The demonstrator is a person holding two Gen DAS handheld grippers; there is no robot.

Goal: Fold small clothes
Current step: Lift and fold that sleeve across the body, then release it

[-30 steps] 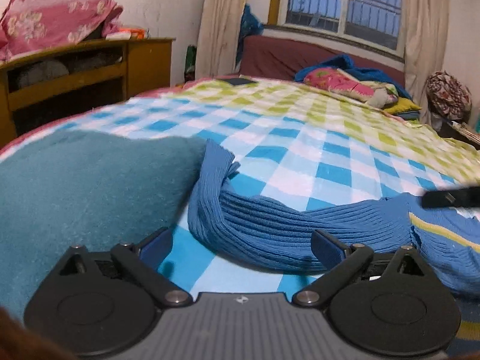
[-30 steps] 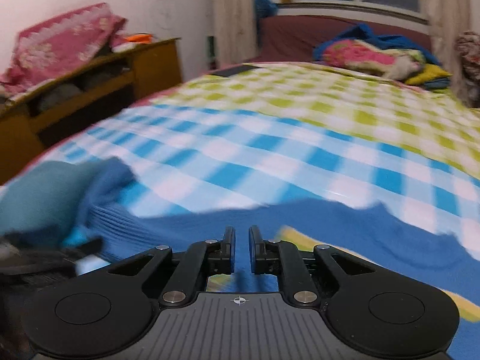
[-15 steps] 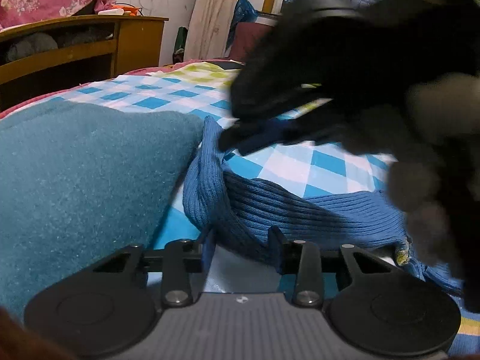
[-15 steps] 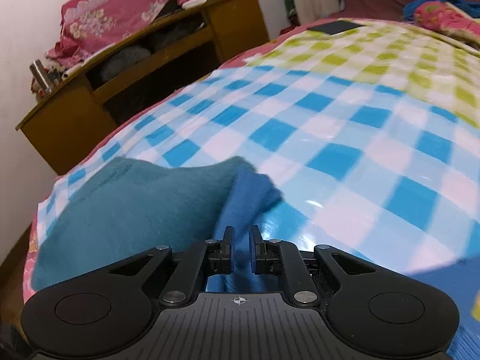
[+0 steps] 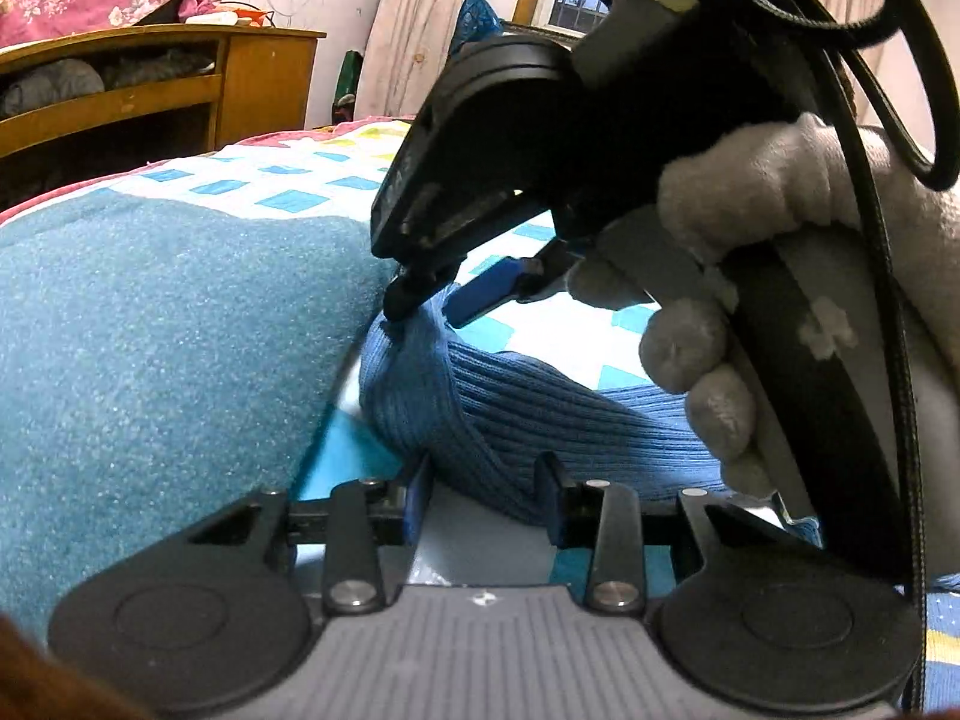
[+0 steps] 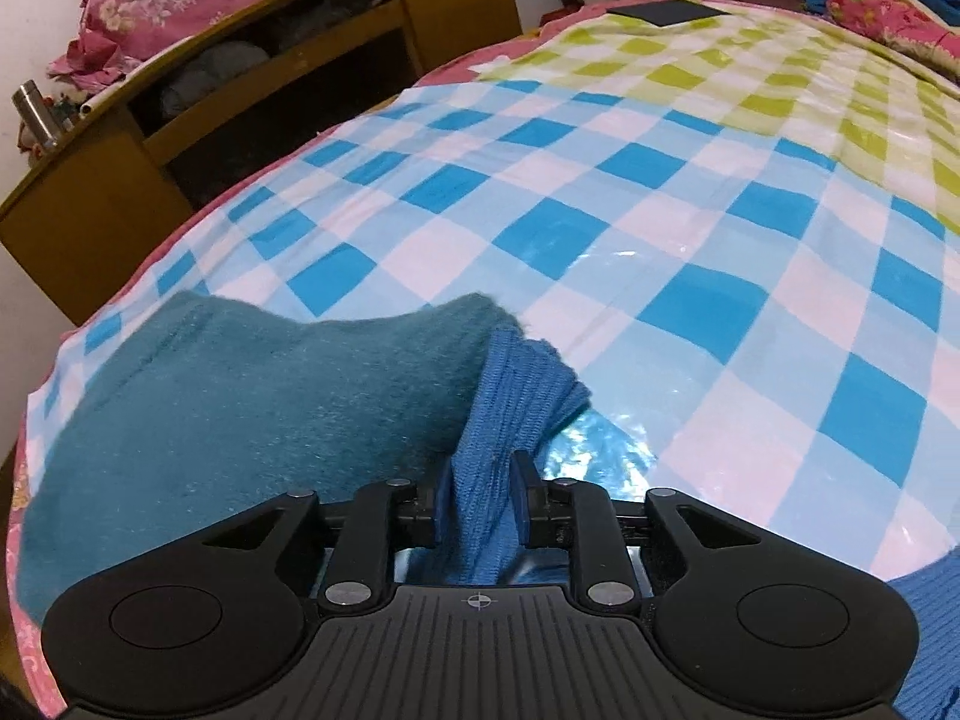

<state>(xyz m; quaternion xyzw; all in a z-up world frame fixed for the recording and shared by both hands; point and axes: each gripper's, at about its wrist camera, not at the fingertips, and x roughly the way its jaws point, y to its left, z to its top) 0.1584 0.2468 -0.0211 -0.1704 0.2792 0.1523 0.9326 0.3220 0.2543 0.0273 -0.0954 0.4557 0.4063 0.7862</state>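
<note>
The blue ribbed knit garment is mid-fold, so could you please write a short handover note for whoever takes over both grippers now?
Left gripper: shut on a bunched fold of the blue ribbed knit garment, low against the glossy blue, white and green checked bed cover.
Right gripper: jaws opening, with the garment's end between them; whether the pads press on it is unclear.
A gloved hand holds the right gripper just above the left one.
The teal fleece blanket lies against the garment's end.
Done: both grippers brought to the same end of the garment.
Left: no finished fold is visible; the garment is bunched and needs laying flat and folding.
</note>
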